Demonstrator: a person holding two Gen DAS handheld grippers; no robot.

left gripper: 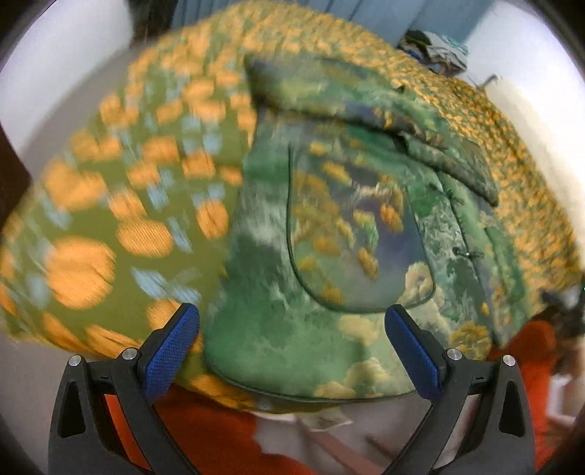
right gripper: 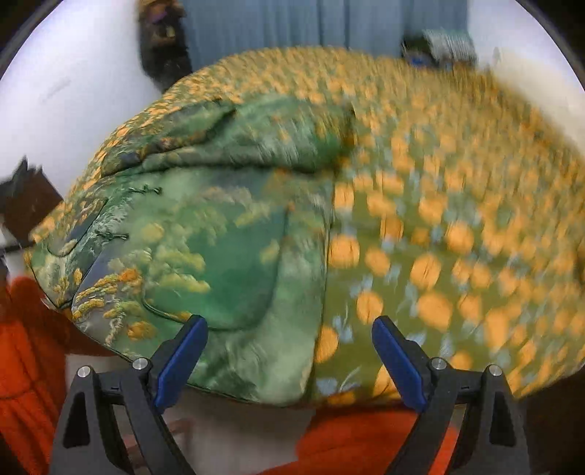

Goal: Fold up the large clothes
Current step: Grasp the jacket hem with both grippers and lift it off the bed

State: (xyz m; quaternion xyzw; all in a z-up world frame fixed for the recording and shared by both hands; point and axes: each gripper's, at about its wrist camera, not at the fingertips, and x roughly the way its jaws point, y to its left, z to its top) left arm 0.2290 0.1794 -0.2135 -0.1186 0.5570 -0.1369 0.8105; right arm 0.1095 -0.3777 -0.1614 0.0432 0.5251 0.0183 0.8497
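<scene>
A green jacket [left gripper: 329, 237] with a landscape print, cord-trimmed pockets and knot buttons lies flat on a bed, its sleeves folded across the top. In the right wrist view the same jacket [right gripper: 204, 248] fills the left half. My left gripper [left gripper: 292, 350] hovers open above the jacket's near hem, nothing between its blue pads. My right gripper [right gripper: 289, 361] is open too, over the jacket's right edge where it meets the bedspread. Both views are motion-blurred.
The bedspread [left gripper: 109, 204] is olive green with orange flowers and covers the whole bed [right gripper: 457, 237]. Orange-red cloth [left gripper: 204, 438] worn by the person shows below the bed edge. A pile of clothes [left gripper: 435, 47] sits at the far side, before blue curtains [right gripper: 292, 25].
</scene>
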